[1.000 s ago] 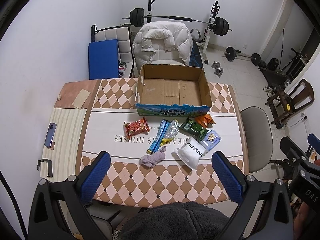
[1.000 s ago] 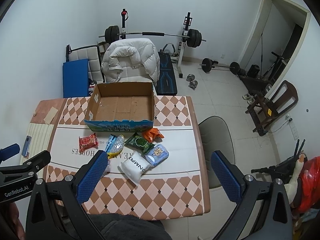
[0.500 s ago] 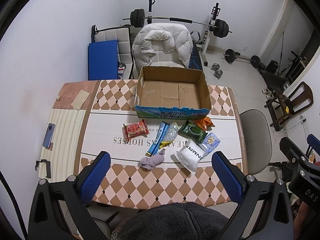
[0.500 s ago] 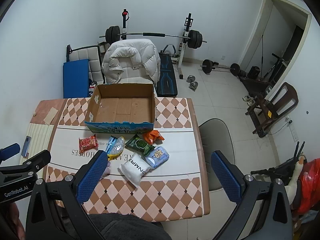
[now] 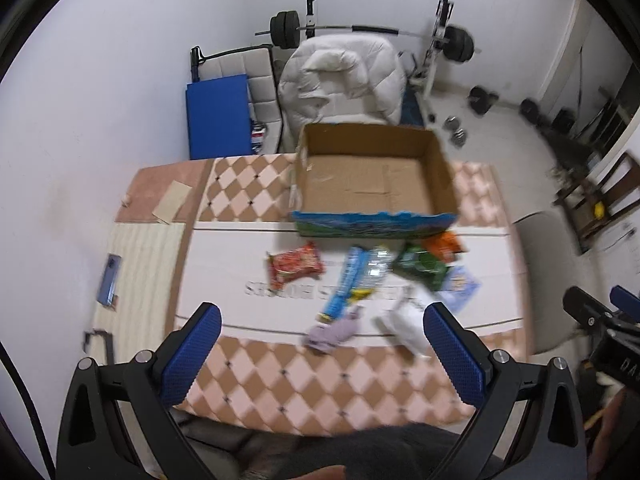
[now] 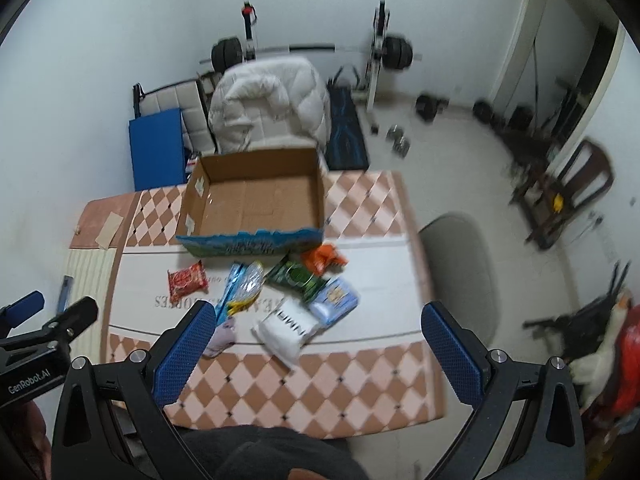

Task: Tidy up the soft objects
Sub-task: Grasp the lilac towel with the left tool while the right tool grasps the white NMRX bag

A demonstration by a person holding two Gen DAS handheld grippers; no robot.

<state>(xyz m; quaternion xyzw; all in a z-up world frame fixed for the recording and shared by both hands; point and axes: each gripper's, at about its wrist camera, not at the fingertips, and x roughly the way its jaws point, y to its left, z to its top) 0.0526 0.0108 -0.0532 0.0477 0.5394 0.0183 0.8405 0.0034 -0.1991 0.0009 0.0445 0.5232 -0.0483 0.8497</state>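
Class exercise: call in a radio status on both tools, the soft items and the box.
Left tool open, empty. Right tool open, empty. Packets and purple cloth loose on table, cardboard box empty. Nothing blocking.

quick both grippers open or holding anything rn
Left gripper: open, fingers wide apart, holding nothing.
Right gripper: open, fingers wide apart, holding nothing.

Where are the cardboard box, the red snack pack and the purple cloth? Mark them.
cardboard box (image 5: 372, 184): left wrist view, inside floor.
red snack pack (image 5: 295, 267): left wrist view, its middle.
purple cloth (image 5: 331, 332): left wrist view, its middle.
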